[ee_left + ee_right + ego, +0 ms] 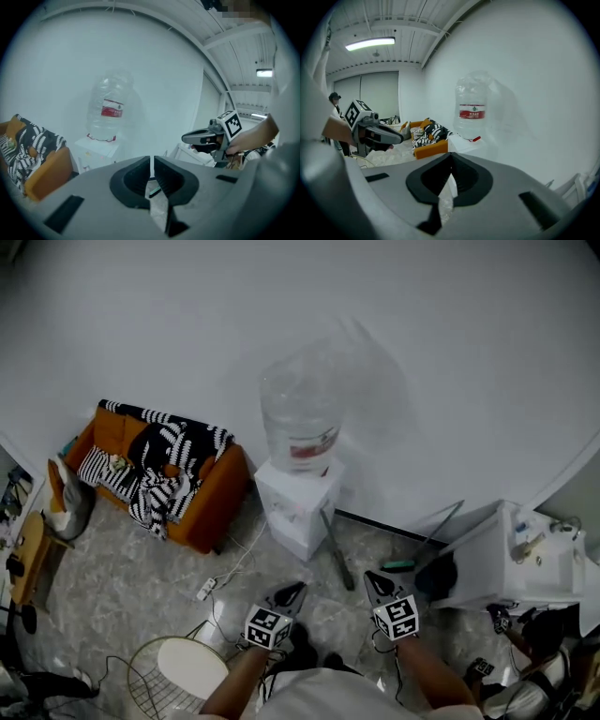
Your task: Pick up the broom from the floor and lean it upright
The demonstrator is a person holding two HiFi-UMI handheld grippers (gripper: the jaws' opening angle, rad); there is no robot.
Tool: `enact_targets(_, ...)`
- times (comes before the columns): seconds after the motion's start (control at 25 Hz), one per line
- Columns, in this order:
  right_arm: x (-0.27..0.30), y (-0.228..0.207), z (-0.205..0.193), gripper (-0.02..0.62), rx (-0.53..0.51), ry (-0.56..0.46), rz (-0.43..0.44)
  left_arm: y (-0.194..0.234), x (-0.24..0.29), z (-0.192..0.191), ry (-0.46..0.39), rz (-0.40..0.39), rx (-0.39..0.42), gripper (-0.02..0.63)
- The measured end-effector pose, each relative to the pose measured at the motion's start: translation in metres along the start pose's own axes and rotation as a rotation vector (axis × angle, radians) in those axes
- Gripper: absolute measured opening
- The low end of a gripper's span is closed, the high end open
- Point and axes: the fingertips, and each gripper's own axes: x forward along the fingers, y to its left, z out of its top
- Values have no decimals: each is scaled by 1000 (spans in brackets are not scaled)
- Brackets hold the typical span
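A long dark stick (334, 549), which I take for the broom's handle, leans against the right side of the white water dispenser (298, 507), its lower end on the floor. A thin rod with a green grip (398, 565) slants from the floor up to the white cabinet (506, 559); a dark shape sits at the cabinet's foot. Both grippers hover in front of these, touching nothing. My left gripper (298, 587) (151, 161) is shut and empty. My right gripper (368, 576) (451, 157) is shut and empty too.
An orange sofa (211, 498) with a black-and-white blanket stands at the left wall. A power strip (206, 589) and its cables lie on the marble floor. A round wire side table (183, 671) is near my left arm. A wooden table (28, 559) sits at the far left.
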Motion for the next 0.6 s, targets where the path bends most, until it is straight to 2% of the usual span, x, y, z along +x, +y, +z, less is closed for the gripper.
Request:
enact_targets(0.2, -49, 10, -13, 0, 22, -25, 17, -42, -24, 3, -25, 34, 17, 25)
enact_targets(0.36, -88, 20, -20, 0, -8, -44, 53, -77, -42, 1, -40, 55, 6, 25)
enact_targets(0.6, -122, 28, -9, 0, -9, -92, 62, -108, -67, 11, -71, 64, -24, 25)
